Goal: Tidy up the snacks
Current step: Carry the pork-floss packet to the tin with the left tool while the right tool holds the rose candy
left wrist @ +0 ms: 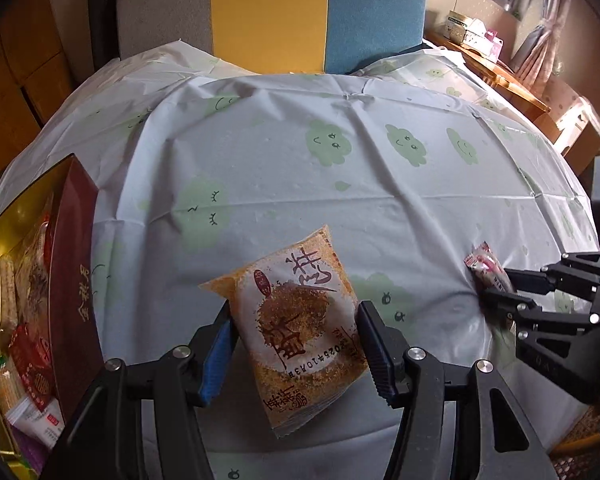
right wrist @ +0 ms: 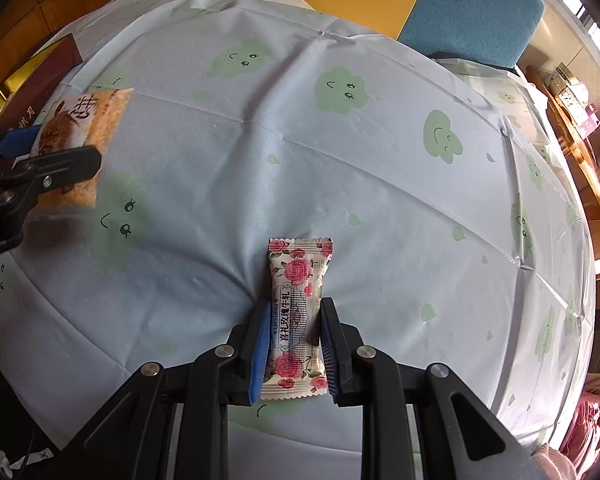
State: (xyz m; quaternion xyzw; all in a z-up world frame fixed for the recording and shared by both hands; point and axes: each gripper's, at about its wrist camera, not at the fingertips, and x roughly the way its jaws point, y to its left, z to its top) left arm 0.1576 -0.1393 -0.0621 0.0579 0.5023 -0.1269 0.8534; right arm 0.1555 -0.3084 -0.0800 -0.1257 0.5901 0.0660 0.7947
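An orange snack packet [left wrist: 296, 280] with brown lettering hangs tilted just above the tablecloth, and my left gripper [left wrist: 294, 316] is shut on its two sides. In the right wrist view the same packet [right wrist: 96, 116] and left gripper [right wrist: 66, 148] show at the far left, with a shadow beneath. My right gripper [right wrist: 297, 306] is shut on a slim rose-patterned candy packet [right wrist: 298, 268] that rests on the cloth. From the left wrist view, that right gripper [left wrist: 498, 285] and candy [left wrist: 482, 264] sit at the right edge. A dark red box [left wrist: 74, 240] with a gold inside holds several snacks [left wrist: 24, 300] at the left.
A pale tablecloth [left wrist: 340, 184] with green cloud faces covers the table. A chair back [left wrist: 268, 12] in grey, yellow and blue stands behind the far edge. A wooden side table [left wrist: 500, 72] with small boxes is at the back right, near a curtain.
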